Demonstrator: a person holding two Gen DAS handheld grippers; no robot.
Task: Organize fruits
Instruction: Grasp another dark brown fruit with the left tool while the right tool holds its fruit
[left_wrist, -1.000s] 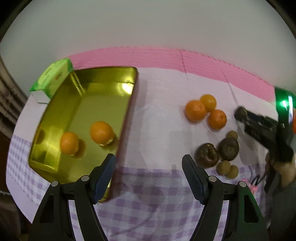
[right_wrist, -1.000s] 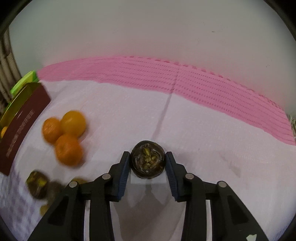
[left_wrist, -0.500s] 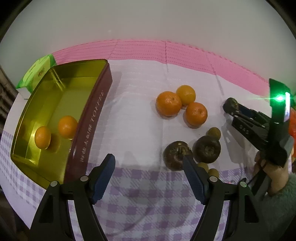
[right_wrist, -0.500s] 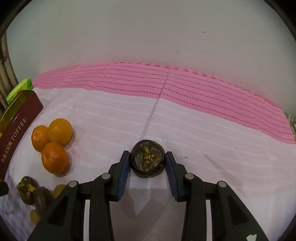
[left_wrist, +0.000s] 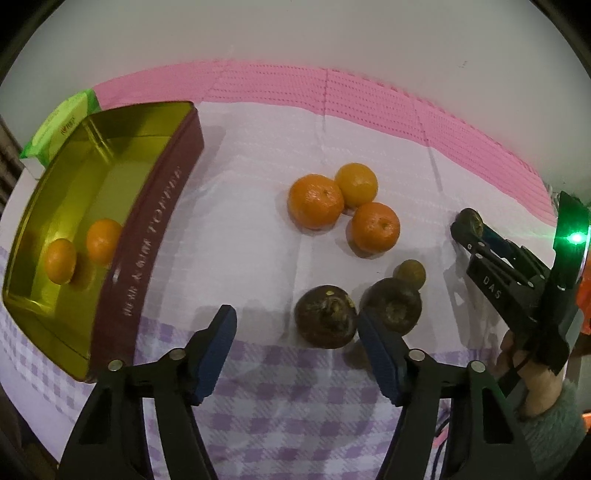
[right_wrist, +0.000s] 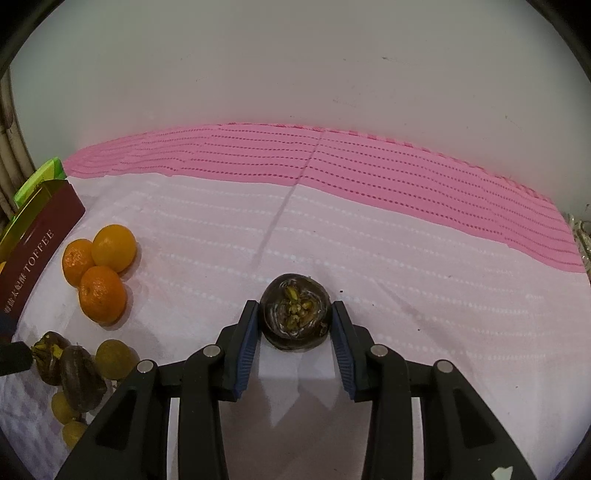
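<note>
My right gripper (right_wrist: 294, 334) is shut on a dark mangosteen (right_wrist: 294, 315), low over the pale cloth; it also shows in the left wrist view (left_wrist: 469, 225). My left gripper (left_wrist: 295, 345) is open and empty, just in front of two dark mangosteens (left_wrist: 327, 321) on the cloth. Three oranges (left_wrist: 316, 201) lie in a cluster beyond them, also visible in the right wrist view (right_wrist: 101, 291). A gold tin (left_wrist: 155, 155) at the left holds two oranges (left_wrist: 103, 240). Small yellow-green fruits (right_wrist: 114, 358) lie by the mangosteens.
A green box (left_wrist: 55, 127) stands behind the tin. The cloth has a pink band (right_wrist: 369, 166) at the back against a white wall, and purple checks (left_wrist: 295, 406) at the front. The person's hand (left_wrist: 535, 387) holds the right gripper at the right.
My left gripper has swung right from over the tin toward the mangosteens. My right gripper, still holding its mangosteen, has moved right and lowered toward the cloth.
</note>
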